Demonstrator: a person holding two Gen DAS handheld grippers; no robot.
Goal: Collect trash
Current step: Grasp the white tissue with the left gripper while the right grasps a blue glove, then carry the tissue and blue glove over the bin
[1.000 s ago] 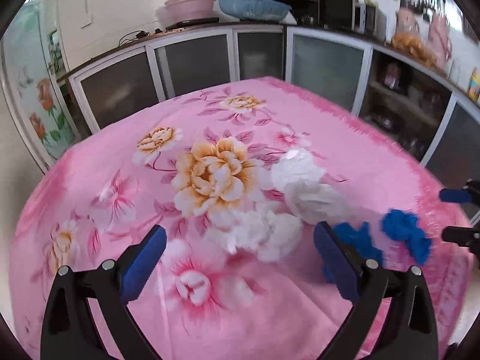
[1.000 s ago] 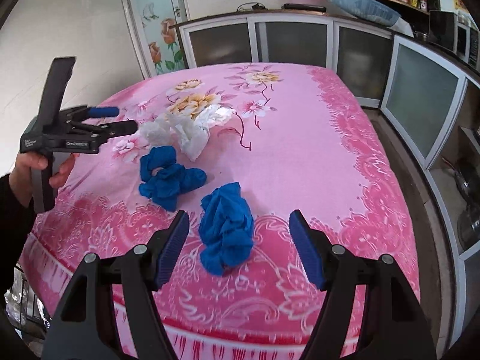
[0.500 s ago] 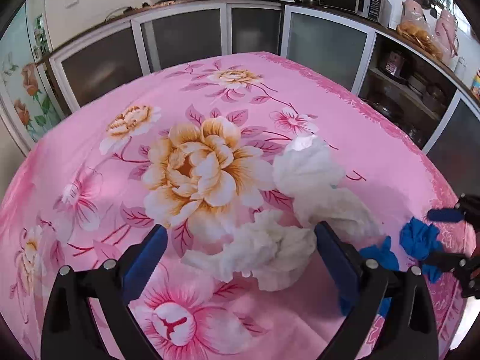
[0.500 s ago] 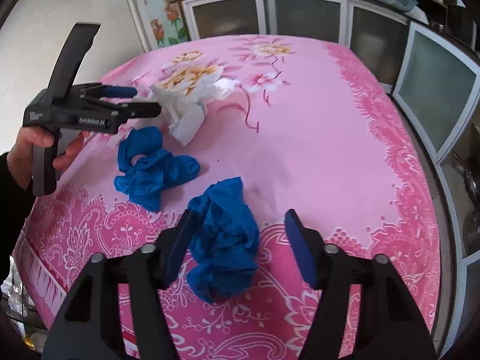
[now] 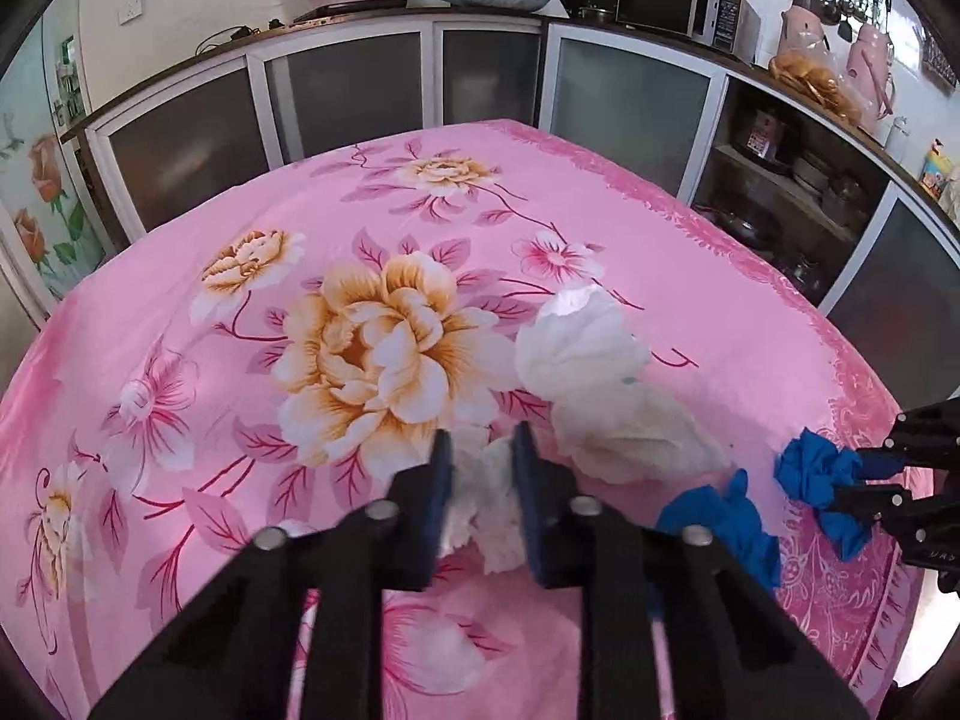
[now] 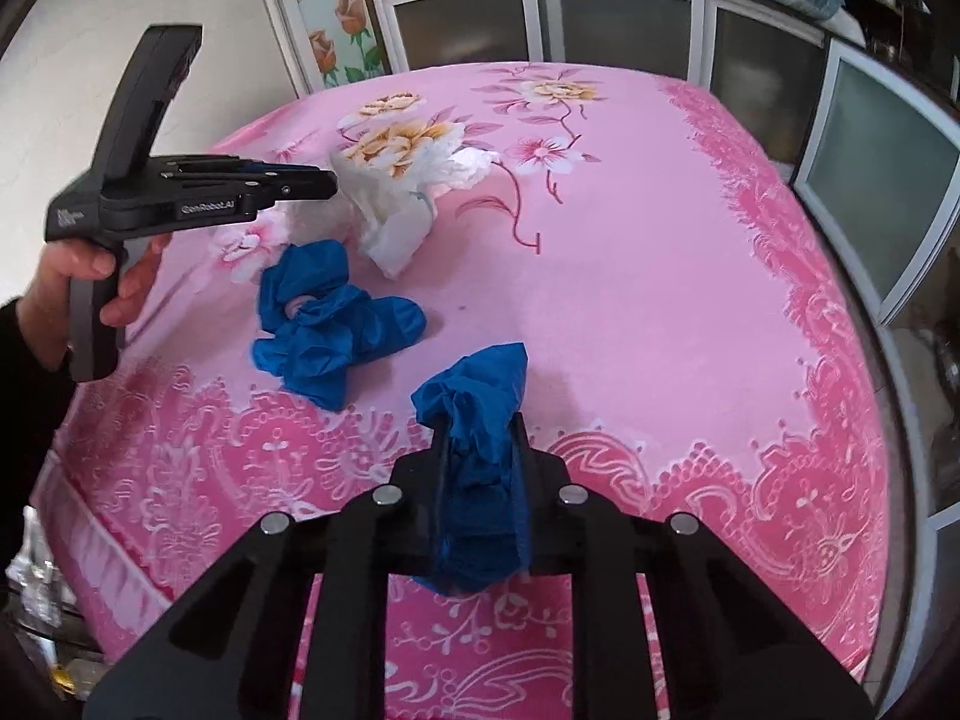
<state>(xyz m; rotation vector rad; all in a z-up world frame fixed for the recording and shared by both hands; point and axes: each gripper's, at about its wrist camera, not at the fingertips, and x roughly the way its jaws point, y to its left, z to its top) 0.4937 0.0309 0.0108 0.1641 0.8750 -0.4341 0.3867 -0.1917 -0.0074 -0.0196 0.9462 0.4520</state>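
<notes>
White crumpled tissue (image 5: 480, 498) near the table's (image 5: 720, 312) front edge is now clamped in the left gripper (image 5: 480, 480), wide a second ago; the right gripper's (image 6: 480, 468) jaws are closing on a blue glove (image 6: 474, 420), so both can lift.

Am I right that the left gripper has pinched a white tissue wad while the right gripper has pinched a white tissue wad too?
Not quite. The left gripper does pinch a white tissue wad, but the right gripper, its jaws closing, has a crumpled blue glove between its pads, not tissue. The right wrist view shows it.
</notes>
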